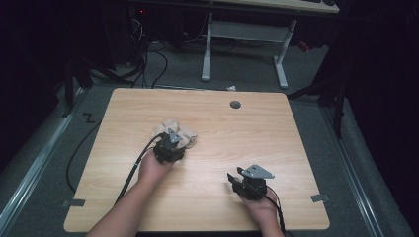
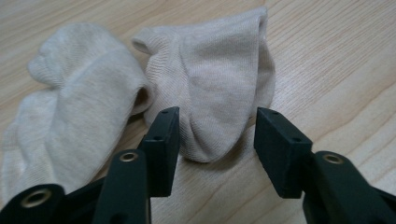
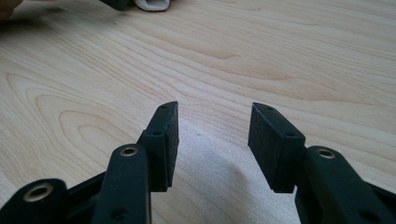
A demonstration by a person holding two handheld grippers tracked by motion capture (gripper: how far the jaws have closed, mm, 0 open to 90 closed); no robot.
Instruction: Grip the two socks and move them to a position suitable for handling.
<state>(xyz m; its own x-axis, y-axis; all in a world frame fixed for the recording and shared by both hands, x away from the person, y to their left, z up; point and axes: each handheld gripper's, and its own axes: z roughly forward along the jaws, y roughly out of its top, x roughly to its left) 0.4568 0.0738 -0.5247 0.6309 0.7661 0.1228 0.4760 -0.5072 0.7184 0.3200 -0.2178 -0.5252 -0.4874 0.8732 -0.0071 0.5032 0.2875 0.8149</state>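
Now, at the middle of the wooden table (image 1: 276, 128), I bring my left gripper (image 2: 212, 133) down over a pair of beige socks: its jaws stand apart, straddling the rounded end of the right-hand sock (image 2: 210, 84) without yet pinching it. The left-hand sock (image 2: 70, 102) lies just beside it, the two touching along one edge. I judge this the reach-in before a grasp; the next move calls for easing the jaws lower and closing them on the knit fabric alone, without catching the neighbouring sock. My right gripper (image 3: 212, 140) waits well apart near the table's front edge, jaws apart over bare wood and holding nothing. In the high view, a dark round grommet (image 1: 235, 104) sits near the far edge, and nothing stands between my left gripper and the socks.
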